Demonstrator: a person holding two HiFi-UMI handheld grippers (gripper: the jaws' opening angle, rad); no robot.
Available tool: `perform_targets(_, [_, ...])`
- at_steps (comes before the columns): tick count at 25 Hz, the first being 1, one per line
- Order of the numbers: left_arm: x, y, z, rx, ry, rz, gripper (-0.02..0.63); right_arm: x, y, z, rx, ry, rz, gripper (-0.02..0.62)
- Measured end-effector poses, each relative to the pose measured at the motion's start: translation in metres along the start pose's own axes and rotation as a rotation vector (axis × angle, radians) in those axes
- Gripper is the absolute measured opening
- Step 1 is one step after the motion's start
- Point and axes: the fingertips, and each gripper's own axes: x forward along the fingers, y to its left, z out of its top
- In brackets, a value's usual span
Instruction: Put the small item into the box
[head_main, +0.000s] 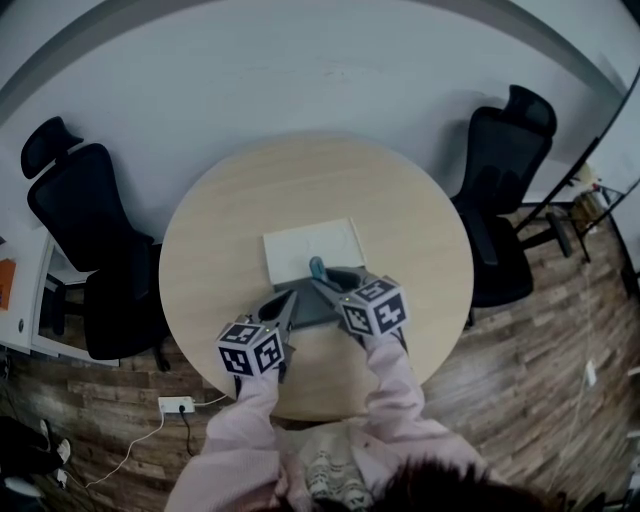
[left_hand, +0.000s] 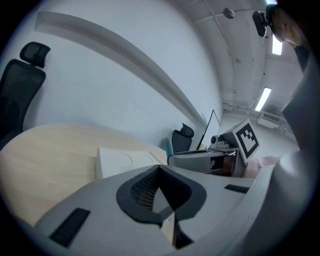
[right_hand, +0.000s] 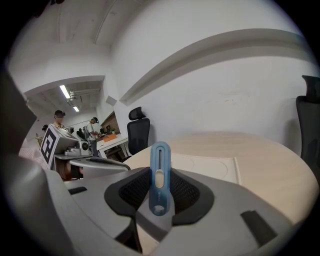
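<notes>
A flat white box (head_main: 310, 245) lies with its lid down in the middle of the round wooden table (head_main: 220, 220). My right gripper (head_main: 325, 283) is shut on a slim blue item (head_main: 317, 267), which stands upright between the pads (right_hand: 187, 192) just short of the box's near edge. In the right gripper view the blue item (right_hand: 160, 172) has a slot down its length, and the box (right_hand: 210, 166) lies right behind it. My left gripper (head_main: 289, 303) hovers beside it at the left, its jaws together with nothing in them. The left gripper view shows the box (left_hand: 120, 159) ahead.
Black office chairs stand at the table's left (head_main: 90, 230) and right (head_main: 505, 190). A power strip (head_main: 177, 404) lies on the wooden floor by the near left. People stand at desks far off (right_hand: 92, 127).
</notes>
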Motion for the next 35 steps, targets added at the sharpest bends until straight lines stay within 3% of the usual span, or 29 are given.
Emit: perform_targets(35, [0.007,0.011,-0.049,-0.097,0.129,-0.043,0.009,0.045,-0.003,-0.073,-0.213,0.429,0.151,0.135])
